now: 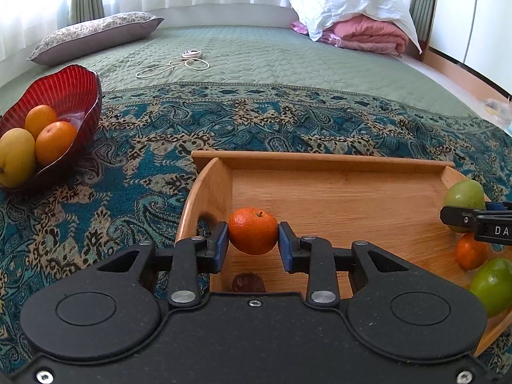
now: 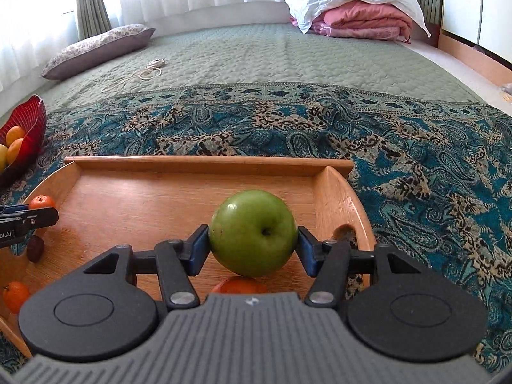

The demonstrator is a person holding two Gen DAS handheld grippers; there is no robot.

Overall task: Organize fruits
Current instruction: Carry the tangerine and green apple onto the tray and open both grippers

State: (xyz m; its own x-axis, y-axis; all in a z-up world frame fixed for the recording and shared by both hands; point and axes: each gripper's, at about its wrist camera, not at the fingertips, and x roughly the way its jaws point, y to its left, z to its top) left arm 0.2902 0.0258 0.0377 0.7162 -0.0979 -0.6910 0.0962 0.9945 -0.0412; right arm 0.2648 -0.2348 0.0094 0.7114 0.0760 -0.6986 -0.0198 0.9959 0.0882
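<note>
Holding one tangerine (image 1: 253,231) and one green apple (image 2: 253,237) in fingers (image 1: 220,246).

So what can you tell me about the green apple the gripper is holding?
The green apple is round, shiny and smooth, with a dark dimple facing the camera and a few tiny brown specks. The right gripper squeezes it on both sides with its blue pads. It is held above the wooden tray, over an orange fruit just below.

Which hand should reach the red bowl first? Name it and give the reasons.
Left. The left gripper, shut on a tangerine, sits at the tray's left end, nearer the red bowl. The right gripper holds a green apple farther off.
</note>
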